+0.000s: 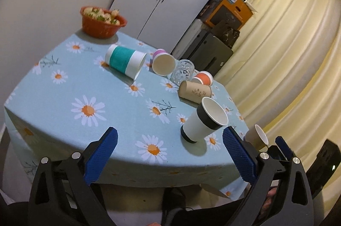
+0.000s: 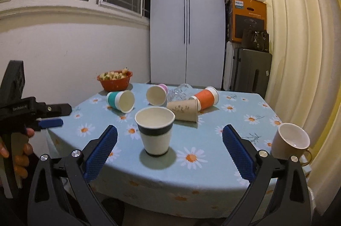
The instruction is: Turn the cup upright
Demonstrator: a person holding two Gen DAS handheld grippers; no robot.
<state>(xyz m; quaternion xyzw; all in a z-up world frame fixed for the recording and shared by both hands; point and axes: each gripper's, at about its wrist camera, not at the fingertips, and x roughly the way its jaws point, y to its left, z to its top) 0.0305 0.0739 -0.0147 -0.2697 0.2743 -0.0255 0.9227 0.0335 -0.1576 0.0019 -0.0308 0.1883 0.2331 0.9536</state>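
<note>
A white paper cup with a dark band (image 2: 155, 131) stands upright near the table's front edge; it also shows in the left wrist view (image 1: 203, 120). My right gripper (image 2: 169, 136) is open and empty, its fingers on either side of this cup and a little short of it. My left gripper (image 1: 170, 138) is open and empty over the front edge, left of the cup. Lying on their sides behind are a teal-banded cup (image 2: 121, 100), a pink cup (image 2: 156, 94), a brown cup (image 2: 183, 111) and an orange cup (image 2: 206, 97).
A beige mug (image 2: 291, 141) stands upright at the front right corner. A clear glass (image 2: 179, 92) lies among the cups. A red bowl of food (image 2: 115, 79) sits at the back left. The daisy tablecloth (image 2: 234, 119) covers the table; wall left, curtain right.
</note>
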